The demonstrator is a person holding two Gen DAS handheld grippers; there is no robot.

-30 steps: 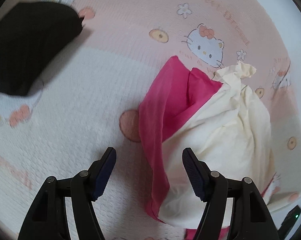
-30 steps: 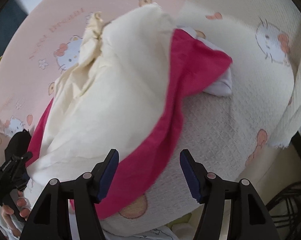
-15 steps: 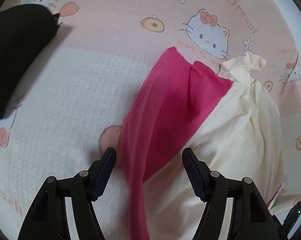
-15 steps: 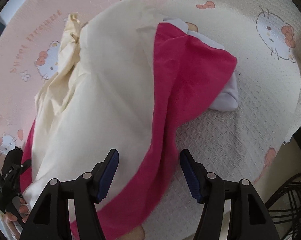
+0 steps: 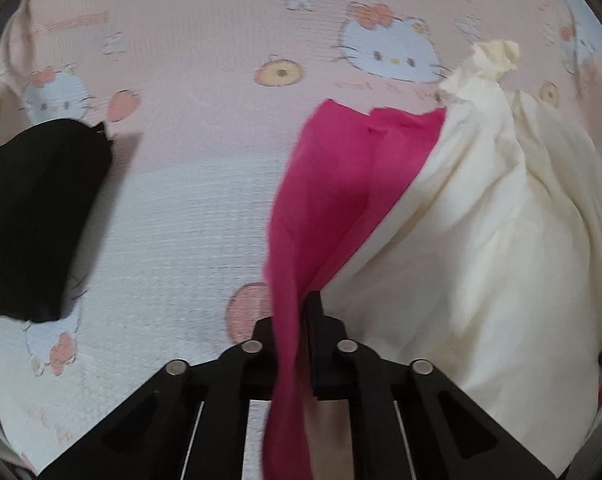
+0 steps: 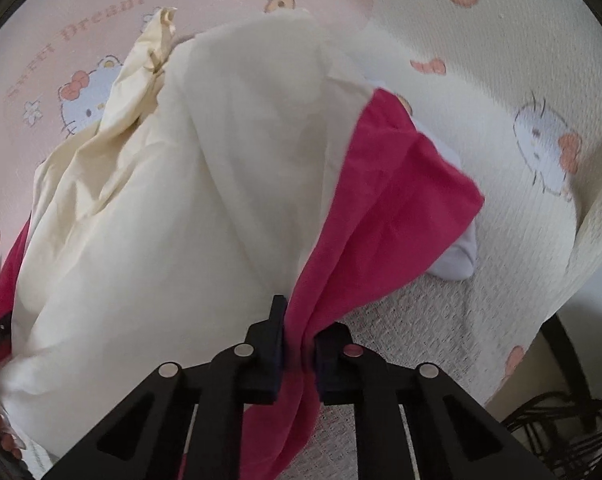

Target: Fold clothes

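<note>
Tongs both clamped on pink cloth (image 5: 325, 200): left gripper (image 5: 301, 344) and right gripper (image 6: 297, 340) each pinch a pink edge right at the fingertips. Cloth runs forward and away from each onto the bed (image 5: 173, 220), cream garment (image 6: 189, 184) lying on top between them. Black item (image 5: 37, 216) sits far left, well apart.

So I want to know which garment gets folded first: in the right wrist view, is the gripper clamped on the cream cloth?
No, the right gripper is shut on the pink garment; the cream cloth lies beside it.
</note>
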